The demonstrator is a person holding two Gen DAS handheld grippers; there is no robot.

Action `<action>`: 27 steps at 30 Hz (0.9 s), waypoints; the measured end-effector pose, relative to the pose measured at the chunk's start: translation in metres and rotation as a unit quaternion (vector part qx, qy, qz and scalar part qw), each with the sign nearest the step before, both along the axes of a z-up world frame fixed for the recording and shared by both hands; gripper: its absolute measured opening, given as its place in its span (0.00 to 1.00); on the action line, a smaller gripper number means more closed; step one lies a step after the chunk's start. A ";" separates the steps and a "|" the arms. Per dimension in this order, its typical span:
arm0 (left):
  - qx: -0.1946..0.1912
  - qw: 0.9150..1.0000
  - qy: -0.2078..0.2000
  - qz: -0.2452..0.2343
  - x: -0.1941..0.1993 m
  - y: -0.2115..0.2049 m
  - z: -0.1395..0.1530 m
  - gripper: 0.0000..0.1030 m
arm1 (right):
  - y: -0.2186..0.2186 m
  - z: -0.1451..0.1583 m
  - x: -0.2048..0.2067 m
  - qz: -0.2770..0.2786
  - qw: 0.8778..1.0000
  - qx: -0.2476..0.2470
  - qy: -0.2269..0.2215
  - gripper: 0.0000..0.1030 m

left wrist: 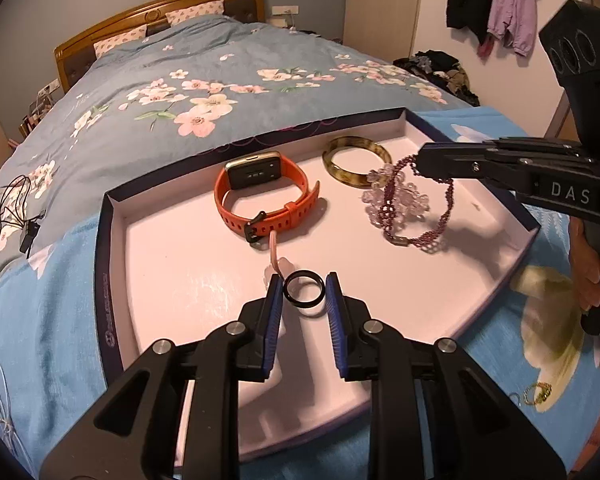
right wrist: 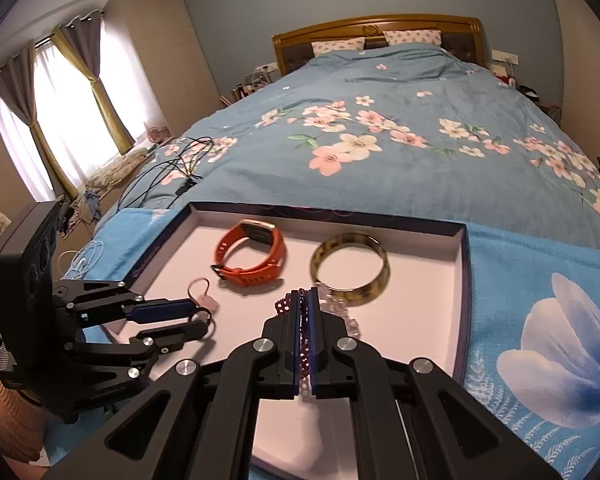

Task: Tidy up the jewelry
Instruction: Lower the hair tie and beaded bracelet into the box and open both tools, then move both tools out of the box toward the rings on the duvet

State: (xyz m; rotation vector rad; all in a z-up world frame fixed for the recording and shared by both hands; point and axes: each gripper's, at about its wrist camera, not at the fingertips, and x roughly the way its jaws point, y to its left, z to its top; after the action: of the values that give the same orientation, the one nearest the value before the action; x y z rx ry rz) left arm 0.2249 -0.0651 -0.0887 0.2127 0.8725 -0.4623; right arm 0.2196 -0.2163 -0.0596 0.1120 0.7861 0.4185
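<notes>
- Jewelry work is going on at the foot of a bed, where a shallow tray [left wrist: 116, 240] with dark walls and a pale floor sits on a blue floral blanket [right wrist: 540, 280]
- Left gripper [left wrist: 303, 294] has its jaws narrow around a black ring [left wrist: 303, 293], the blue pads at either side of the hoop; a pink tag on a thin cord [left wrist: 274, 254] trails from the ring onto the tray floor
- That ring looks light, stiff and smooth, so I'd guess it could slip or twist; pinching it across the hoop seems the sensible hold
- Right gripper [right wrist: 309, 320] is clamped nearly shut on a purple beaded bracelet [left wrist: 420, 216], which hangs from the jaws with its lower loop on the tray
- Beaded strands like this are limp and will swing; a clear bead bracelet [left wrist: 396, 194] sits tangled against it and may drag along
- Inside the tray, towards the far wall, lie an orange watch [left wrist: 260, 196] and, just beside it, a mottled bangle [left wrist: 356, 160], rigid and probably brittle if dropped
- Outside the tray, on the blanket at the near right, a small gold ring [left wrist: 537, 394] is not yet put away
</notes>
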 end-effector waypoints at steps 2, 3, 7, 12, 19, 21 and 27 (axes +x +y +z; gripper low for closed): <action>-0.003 1.000 0.003 0.003 0.004 0.000 0.000 0.22 | -0.002 -0.002 0.001 -0.007 1.000 -0.002 0.003 0.06; -0.003 1.000 0.003 0.005 0.006 0.000 0.000 0.22 | -0.003 -0.003 0.001 -0.008 1.000 -0.002 0.004 0.06; -0.019 1.000 0.002 0.008 0.009 0.003 0.002 0.22 | -0.006 -0.001 -0.001 -0.018 1.000 -0.001 -0.001 0.08; -0.031 0.999 -0.043 0.008 -0.005 0.011 0.019 0.37 | -0.008 0.012 -0.019 -0.010 1.000 -0.001 -0.020 0.15; -0.033 0.993 -0.113 0.007 -0.051 0.027 0.052 0.45 | -0.003 0.028 -0.079 0.041 0.997 -0.033 -0.059 0.26; -0.033 0.991 -0.128 0.007 -0.069 0.034 0.058 0.48 | -0.001 0.026 -0.095 0.059 0.996 -0.039 -0.056 0.26; -0.038 0.989 -0.144 0.019 -0.114 0.061 0.059 0.60 | 0.005 0.004 -0.138 0.084 0.993 -0.073 -0.036 0.32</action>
State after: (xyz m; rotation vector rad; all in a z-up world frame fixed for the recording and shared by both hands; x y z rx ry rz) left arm 0.1111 -0.0038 -0.0293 0.1881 0.5747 -0.4168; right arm 0.0818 -0.2111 -0.0557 -0.1062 0.7542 0.5190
